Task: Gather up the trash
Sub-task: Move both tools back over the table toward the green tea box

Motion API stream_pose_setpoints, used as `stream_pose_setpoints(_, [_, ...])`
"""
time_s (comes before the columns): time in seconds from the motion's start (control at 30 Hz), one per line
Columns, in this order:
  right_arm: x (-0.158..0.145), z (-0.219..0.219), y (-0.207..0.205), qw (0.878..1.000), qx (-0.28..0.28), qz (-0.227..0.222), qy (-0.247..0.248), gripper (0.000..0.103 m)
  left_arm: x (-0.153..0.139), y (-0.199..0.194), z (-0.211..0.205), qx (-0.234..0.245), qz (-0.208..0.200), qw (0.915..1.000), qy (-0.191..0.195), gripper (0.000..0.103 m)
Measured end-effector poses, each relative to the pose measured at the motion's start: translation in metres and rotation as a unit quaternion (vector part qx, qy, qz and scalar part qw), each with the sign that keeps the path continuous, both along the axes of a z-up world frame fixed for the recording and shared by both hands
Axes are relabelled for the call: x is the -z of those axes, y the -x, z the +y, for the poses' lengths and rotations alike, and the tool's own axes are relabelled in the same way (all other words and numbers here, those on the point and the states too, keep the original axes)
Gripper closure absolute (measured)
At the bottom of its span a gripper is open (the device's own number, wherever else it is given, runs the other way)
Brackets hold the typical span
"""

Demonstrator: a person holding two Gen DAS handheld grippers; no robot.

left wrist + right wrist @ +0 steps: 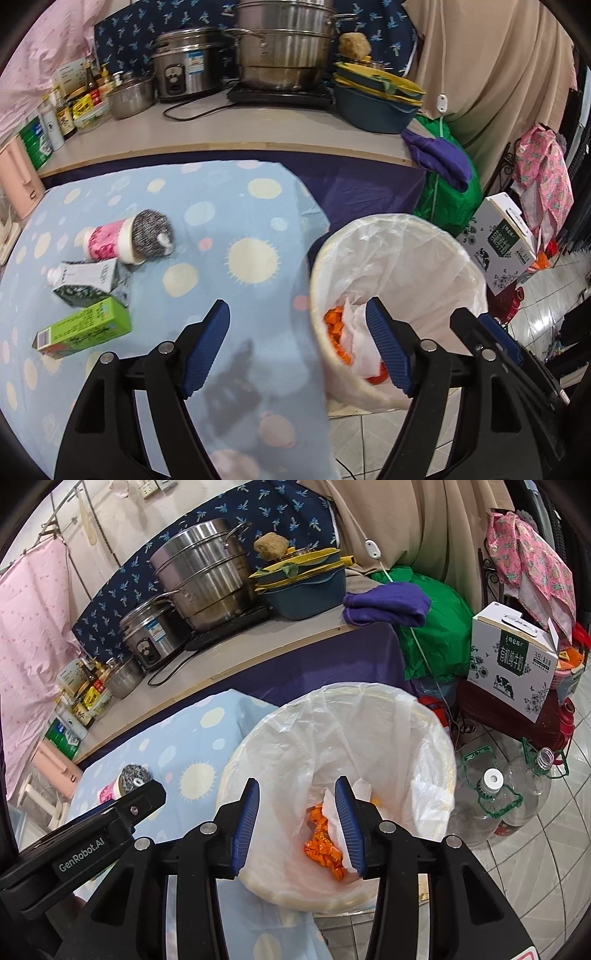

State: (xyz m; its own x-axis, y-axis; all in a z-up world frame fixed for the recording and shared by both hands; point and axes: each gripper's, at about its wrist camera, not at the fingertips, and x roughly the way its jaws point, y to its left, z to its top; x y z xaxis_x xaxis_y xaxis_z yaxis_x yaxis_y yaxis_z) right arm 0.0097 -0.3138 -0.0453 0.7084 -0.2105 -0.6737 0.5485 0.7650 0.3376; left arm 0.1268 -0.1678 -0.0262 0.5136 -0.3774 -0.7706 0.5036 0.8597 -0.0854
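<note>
A bin lined with a clear bag point(417, 254) point(373, 716) stands on the floor beside the blue spotted table point(229, 206). Orange wrappers point(323, 843) and white tissue point(334, 821) lie in it. On the table lie a green carton point(86, 328), a dark patterned carton point(86, 282) and a pink cup with a steel scourer point(129, 238). My left gripper point(297, 323) is open and empty over the table's right edge. My right gripper point(297, 794) is open and empty above the bin; it also shows in the left wrist view point(487, 339).
A counter point(229, 129) behind holds pots, a rice cooker point(183, 66), bottles and stacked dishes. A purple cloth point(388, 603), green bag point(432, 627), milk box point(513, 657) and large clear bottles point(495, 801) stand right of the bin on the tiled floor.
</note>
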Motion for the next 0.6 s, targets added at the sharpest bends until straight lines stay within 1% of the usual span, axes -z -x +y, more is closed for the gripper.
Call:
stream_pose_setpoints(0.3, [0.005,0.045,-0.022,0.999,-0.047,0.012,0.002,0.061,0.011,-0.015,0.068,-0.054,0.021,0.9982,-0.015,0.029])
stream_pose_setpoints(0.37, [0.007,0.055,-0.028,0.998,-0.058,0.016,0.002,0.061,0.014,-0.02,0.085,-0.07,0.025,0.9971,-0.018,0.021])
stream_pose_setpoints(0.47, [0.009,0.072,-0.037,0.997,-0.074,0.023,0.006,0.061,0.017,-0.027,0.114,-0.089,0.029,0.9955,-0.016,0.019])
stream_pose_setpoints(0.6, [0.011,0.095,-0.052,0.995,-0.095,0.031,0.01,0.061,0.023,-0.04,0.152,-0.119,0.032,0.9922,-0.02,0.019])
